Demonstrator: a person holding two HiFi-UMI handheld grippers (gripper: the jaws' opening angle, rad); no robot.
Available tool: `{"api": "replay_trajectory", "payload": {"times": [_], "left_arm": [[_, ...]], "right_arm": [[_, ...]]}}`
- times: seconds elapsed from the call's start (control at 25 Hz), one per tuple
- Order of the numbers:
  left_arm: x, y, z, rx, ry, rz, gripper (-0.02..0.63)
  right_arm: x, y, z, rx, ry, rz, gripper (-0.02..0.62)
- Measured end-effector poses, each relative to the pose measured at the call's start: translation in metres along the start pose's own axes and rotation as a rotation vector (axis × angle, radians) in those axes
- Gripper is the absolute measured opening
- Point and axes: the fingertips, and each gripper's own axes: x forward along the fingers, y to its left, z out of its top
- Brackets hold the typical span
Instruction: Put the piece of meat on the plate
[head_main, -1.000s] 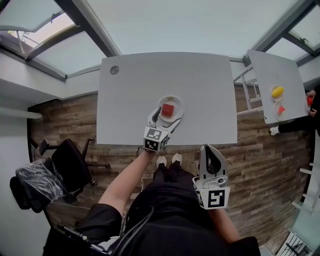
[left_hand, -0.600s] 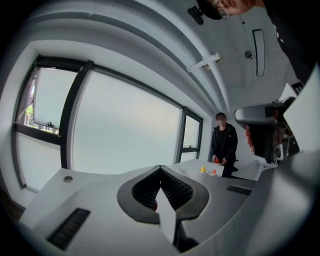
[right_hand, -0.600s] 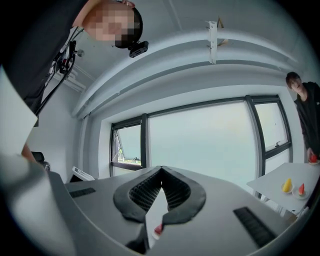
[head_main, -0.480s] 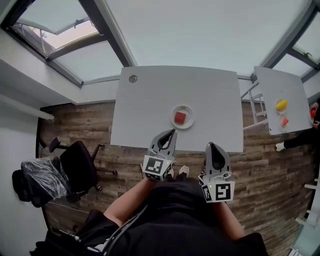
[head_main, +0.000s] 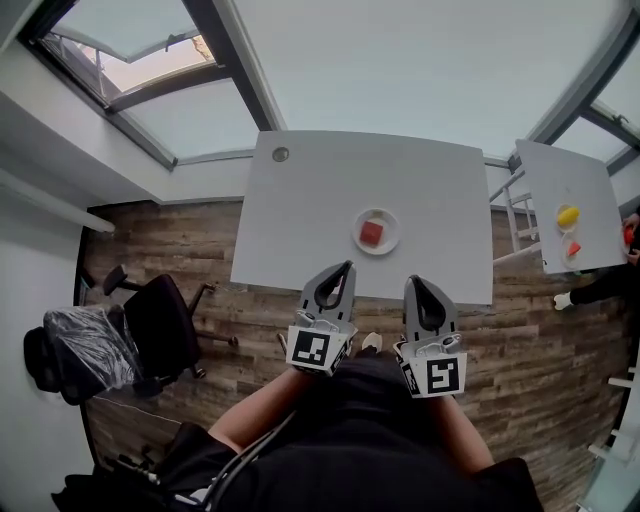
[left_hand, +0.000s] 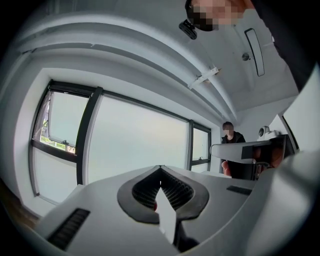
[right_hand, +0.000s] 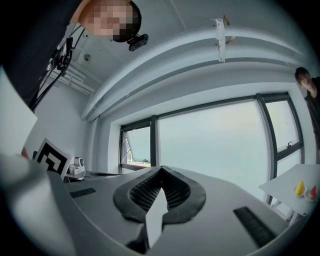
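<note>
The red piece of meat (head_main: 372, 233) lies on the small white plate (head_main: 391, 243), near the front edge of the grey table (head_main: 320, 210). Both grippers hang in front of that edge, over the wooden floor, side by side and apart from the plate. My left gripper (head_main: 346, 266) is shut with nothing between its jaws, and my right gripper (head_main: 414, 281) is shut and empty too. In the left gripper view the left gripper (left_hand: 160, 168) points level at the windows. The right gripper view shows the right gripper (right_hand: 161, 169) the same way, closed tip to tip.
A second grey table (head_main: 570, 190) at the right carries a yellow object (head_main: 567, 215) and a small red one (head_main: 573, 248), with a person's arm beside it. A black office chair (head_main: 160, 325) stands at the left. A person (left_hand: 231, 136) stands by the window.
My left gripper drew back from the plate, rose and shut, leaving the meat on the plate. The right gripper rose a little. Both now sit side by side.
</note>
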Motion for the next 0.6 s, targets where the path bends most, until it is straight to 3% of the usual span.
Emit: {"api": "replay_trajectory", "payload": {"times": [0.6], "left_arm": [[-0.023,0.017,0.016,0.012,-0.054,0.073,0.003]], "right_arm": [[0.010,0.030,0.008,-0.020,-0.008,0.070,0.003]]}}
